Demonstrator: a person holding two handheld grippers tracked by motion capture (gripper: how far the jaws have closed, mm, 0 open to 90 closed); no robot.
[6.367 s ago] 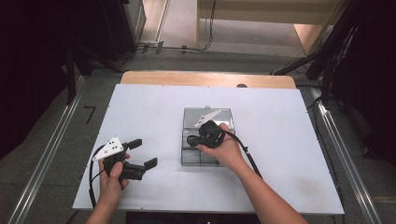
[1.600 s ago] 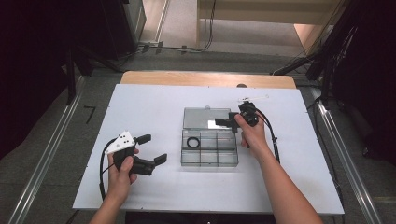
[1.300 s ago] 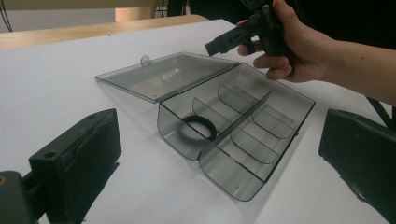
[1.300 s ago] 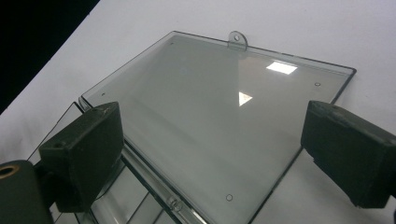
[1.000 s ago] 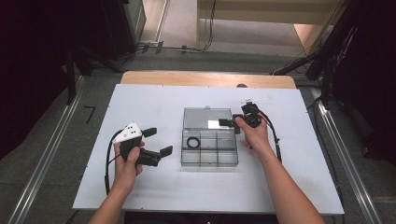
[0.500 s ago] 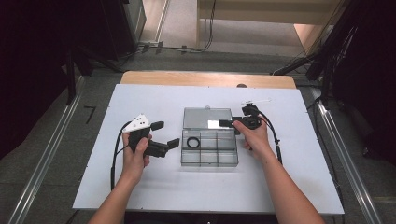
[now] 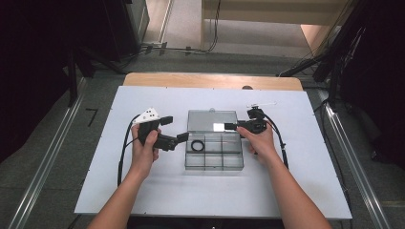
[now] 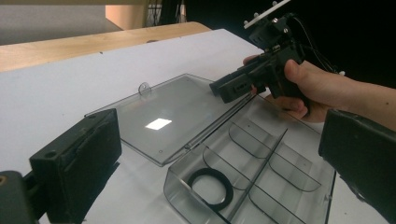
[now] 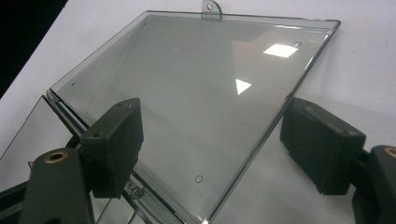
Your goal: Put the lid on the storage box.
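A clear plastic compartment box (image 7: 213,155) lies mid-table with its lid (image 7: 210,120) flung open flat on the far side. A black ring (image 7: 196,144) rests in the box's far-left compartment, also in the left gripper view (image 8: 212,186). My left gripper (image 7: 175,129) hovers open at the box's left side, its jaws wide apart (image 8: 222,140) with nothing between the pads. My right gripper (image 7: 230,126) points left over the lid's right edge. Its jaws (image 9: 217,140) have just been closing and straddle the lid's near corner (image 9: 201,112), pads apart from it.
The white tabletop (image 7: 143,191) has bare room in front of and on both sides of the box. A thin white stick (image 7: 261,102) lies behind the right hand. A wooden edge (image 7: 210,80) runs along the far side. Cables trail from both grippers.
My left gripper has travelled right and slightly away, up to the box's left side. The right hand has stayed at the lid's right edge. The lid lies open as before.
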